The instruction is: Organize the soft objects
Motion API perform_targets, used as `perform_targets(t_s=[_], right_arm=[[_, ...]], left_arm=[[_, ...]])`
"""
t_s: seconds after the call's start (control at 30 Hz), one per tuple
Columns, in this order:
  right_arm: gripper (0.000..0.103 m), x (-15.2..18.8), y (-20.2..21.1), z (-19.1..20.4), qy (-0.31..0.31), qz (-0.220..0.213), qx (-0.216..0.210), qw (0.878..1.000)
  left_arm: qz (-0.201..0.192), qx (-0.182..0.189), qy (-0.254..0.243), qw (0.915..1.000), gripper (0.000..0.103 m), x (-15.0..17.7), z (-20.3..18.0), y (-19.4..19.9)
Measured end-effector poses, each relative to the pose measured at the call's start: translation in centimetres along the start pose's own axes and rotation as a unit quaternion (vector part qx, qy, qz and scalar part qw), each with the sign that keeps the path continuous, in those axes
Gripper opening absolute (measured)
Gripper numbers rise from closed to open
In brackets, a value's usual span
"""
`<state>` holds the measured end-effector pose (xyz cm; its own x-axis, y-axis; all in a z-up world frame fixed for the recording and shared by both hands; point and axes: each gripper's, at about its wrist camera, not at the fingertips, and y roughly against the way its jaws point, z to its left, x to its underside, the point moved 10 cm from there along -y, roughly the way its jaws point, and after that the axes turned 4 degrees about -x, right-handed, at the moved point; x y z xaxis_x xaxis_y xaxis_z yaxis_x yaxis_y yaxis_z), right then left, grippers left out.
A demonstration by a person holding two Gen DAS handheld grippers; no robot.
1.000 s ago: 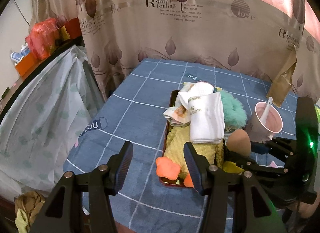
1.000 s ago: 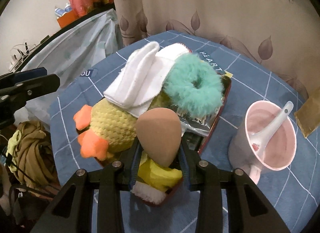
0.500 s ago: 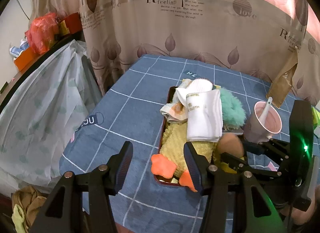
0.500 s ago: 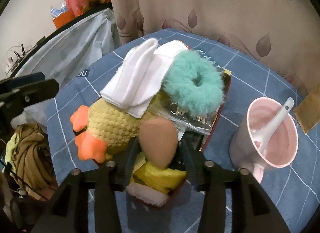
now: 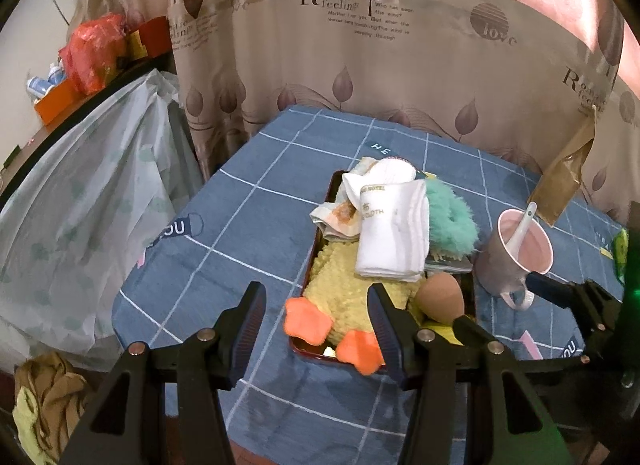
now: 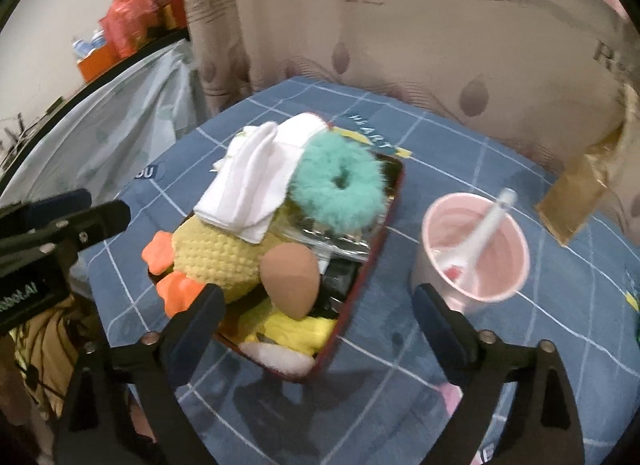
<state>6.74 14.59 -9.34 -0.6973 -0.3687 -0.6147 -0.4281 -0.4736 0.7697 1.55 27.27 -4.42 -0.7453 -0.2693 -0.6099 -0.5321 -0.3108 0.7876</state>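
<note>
Item: red tray (image 6: 390,221) on a blue checked cloth (image 5: 248,225), heaped with soft goods. Contents, far end to near: white towel (image 6: 256,181) folded over a patterned rag (image 5: 334,217); teal scrunchie (image 6: 340,185) just beside the towel, lying on a clear packet; yellow plush duck (image 6: 218,253) with orange feet (image 5: 306,319) hanging over the near rim; brown sponge egg (image 6: 290,279) standing tilted against the duck at the near end; yellow fuzzy piece (image 6: 296,329) and a white puff below it. Right gripper (image 6: 316,313): jaws opening, now spread wide to either side of the tray's near end, pads clear of the sponge, nothing grasped. Left gripper (image 5: 316,309): jaws half apart and empty, hovering above the duck's feet, one finger in front of the duck's flank. Step in hand, as I judge it: letting the sponge go into the tray and drawing clear. To do it well: lift the right gripper straight away from the sponge with the jaws kept wide, since the sponge leans with little support and a brushing pad could tip it over the rim. Keep the outer finger off the pink cup (image 6: 474,249) with its white spoon (image 6: 480,237), which stands on the cloth near the tray. Keep the left gripper off the duck, which props the sponge. Background: leaf-print curtain (image 5: 360,45).
</note>
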Motion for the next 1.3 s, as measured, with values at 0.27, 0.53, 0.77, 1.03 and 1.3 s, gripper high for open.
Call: perform_targets(t_s=[0.27,0.53,0.77,1.03,1.3], right_arm=[[0.099,0.9,2.1,-1.3,-0.028,0.001,0.037,0.999],[0.1,1.9,3.5,-2.4,-0.041,0.0,0.053,0.998],[0.1,2.5,4.2,-3.2,-0.052,-0.001,0.058,0.997],[0.1,3.0,4.4,-3.5,-0.057,0.002,0.056,0.997],[0.1,3.2,4.3,-3.5,-0.059,0.008,0.055,0.997]], left_arm=[[0.01,0.0,0.009,0.9999,0.054,0.6,-1.0,0.2],[0.013,0.002,0.002,0.9999,0.054,1.1,-2.4,0.7],[0.015,0.004,-0.007,0.9999,0.054,1.3,-3.9,1.1],[0.016,0.003,-0.014,0.9998,0.054,1.3,-4.9,1.3],[0.017,0.001,-0.019,0.9997,0.054,1.4,-5.6,1.5]])
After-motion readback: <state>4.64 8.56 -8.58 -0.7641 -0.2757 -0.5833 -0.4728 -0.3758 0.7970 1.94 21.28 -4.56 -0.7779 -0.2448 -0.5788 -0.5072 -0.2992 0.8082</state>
